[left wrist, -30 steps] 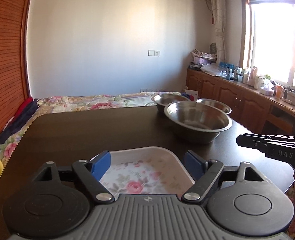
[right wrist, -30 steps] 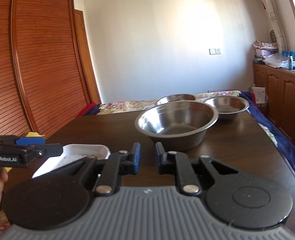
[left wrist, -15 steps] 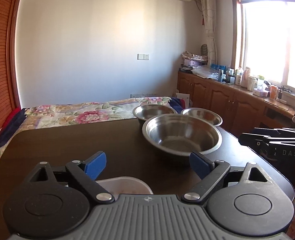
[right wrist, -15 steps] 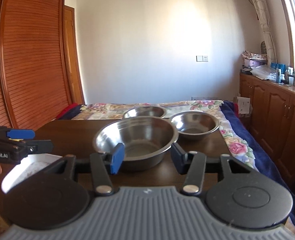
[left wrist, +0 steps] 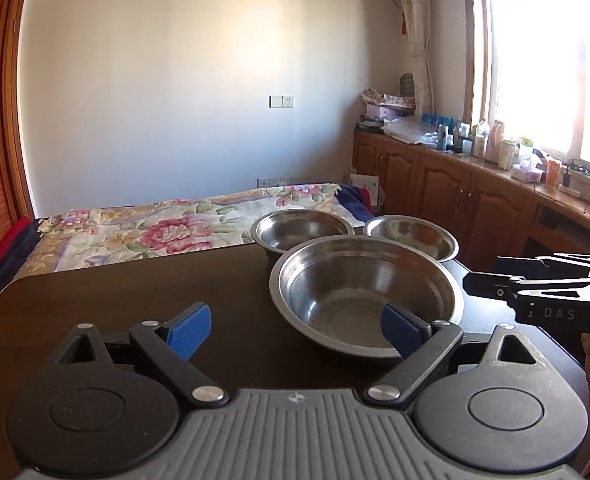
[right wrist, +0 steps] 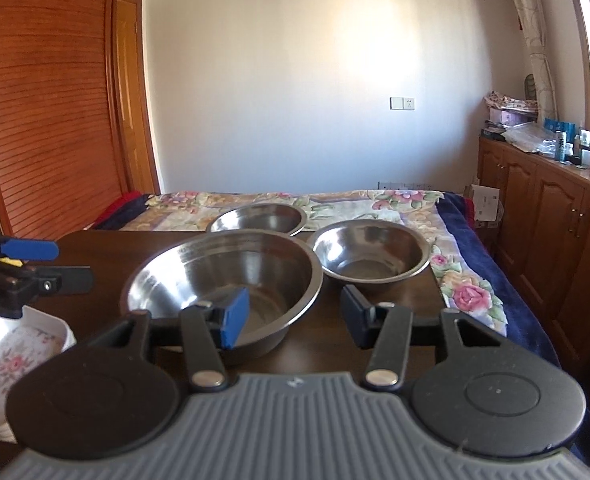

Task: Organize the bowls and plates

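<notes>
Both grippers hang spread and empty — the left gripper (left wrist: 295,330) and right gripper (right wrist: 295,312) facing the large stainless-steel bowl (right wrist: 221,280) mid-way on the dark wooden table (left wrist: 135,292) — so a grasp on its rim seems next, likely for nesting

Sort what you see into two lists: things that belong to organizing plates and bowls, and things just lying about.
Belongs: large round steel bowl; two smaller round steel bowls; white square floral plate.

Lying about: floral bedspread; bottles on the wooden cabinet.
</notes>
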A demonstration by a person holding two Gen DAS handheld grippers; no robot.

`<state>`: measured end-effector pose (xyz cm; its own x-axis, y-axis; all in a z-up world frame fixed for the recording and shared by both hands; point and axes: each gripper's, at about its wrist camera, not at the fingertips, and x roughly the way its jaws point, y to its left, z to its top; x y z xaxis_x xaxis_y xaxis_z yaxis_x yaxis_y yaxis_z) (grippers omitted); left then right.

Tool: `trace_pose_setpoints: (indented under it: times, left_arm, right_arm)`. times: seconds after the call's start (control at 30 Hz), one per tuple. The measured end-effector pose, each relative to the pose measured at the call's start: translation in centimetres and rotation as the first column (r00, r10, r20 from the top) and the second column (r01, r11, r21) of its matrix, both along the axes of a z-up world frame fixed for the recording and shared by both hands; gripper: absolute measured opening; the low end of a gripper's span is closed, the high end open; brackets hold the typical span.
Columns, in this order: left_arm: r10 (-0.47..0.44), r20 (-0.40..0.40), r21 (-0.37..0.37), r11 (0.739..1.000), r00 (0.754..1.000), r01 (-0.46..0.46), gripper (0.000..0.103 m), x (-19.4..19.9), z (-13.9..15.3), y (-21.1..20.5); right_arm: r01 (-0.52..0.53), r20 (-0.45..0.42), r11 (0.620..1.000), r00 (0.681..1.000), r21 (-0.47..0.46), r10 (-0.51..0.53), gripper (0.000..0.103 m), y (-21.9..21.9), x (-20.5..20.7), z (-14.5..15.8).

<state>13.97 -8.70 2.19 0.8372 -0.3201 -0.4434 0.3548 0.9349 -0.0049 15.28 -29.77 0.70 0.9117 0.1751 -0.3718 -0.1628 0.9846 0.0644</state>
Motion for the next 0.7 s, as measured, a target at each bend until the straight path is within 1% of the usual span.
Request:
trace_pose_setpoints:
  times: [0.23,0.4,0.5,0.6,0.63,0.67,0.7]
  left_arm:
    - [-0.001,-0.007,0.037,0.999,1.000,0.001,0.094,2.7,-0.2,-0.9]
    - [-0.025,-0.037,0.020,0.999,0.999,0.025,0.094,4.5,-0.4,-1.0]
    - [-0.013,-0.069,0.013,1.000,0.998,0.014,0.093,5.6,-0.8,-1.0]
    - [-0.026,-0.114,-0.024,0.999,0.993,0.023,0.087,6.7,-1.1,-0.8]
    - [-0.029,-0.126,-0.032,0.999,0.992,0.025,0.082,7.0,-1.3,-0.7]
    - [-0.029,-0.131,-0.031,0.999,0.991,0.025,0.078,7.2,-1.3,-0.8]
    - [-0.028,-0.131,-0.023,0.999,0.991,0.025,0.077,7.3,-1.4,-0.9]
  right_arm:
    - [-0.028,-0.020,1.000,0.999,0.004,0.028,0.053,-0.2,2.2,-0.7]
    - [-0.037,-0.034,0.999,0.999,0.018,0.037,0.053,-0.3,3.5,-1.0]
    - [-0.044,-0.044,0.999,0.998,0.028,0.045,0.053,-0.4,4.1,-1.3]
    - [-0.051,-0.054,0.998,0.997,0.029,0.053,0.053,-0.3,4.4,-1.4]
    - [-0.054,-0.056,0.998,0.997,0.029,0.056,0.053,-0.2,4.5,-1.5]
    - [-0.057,-0.058,0.998,0.997,0.029,0.059,0.053,-0.1,4.6,-1.5]
    - [-0.059,-0.060,0.998,0.996,0.030,0.061,0.053,-0.1,4.5,-1.6]
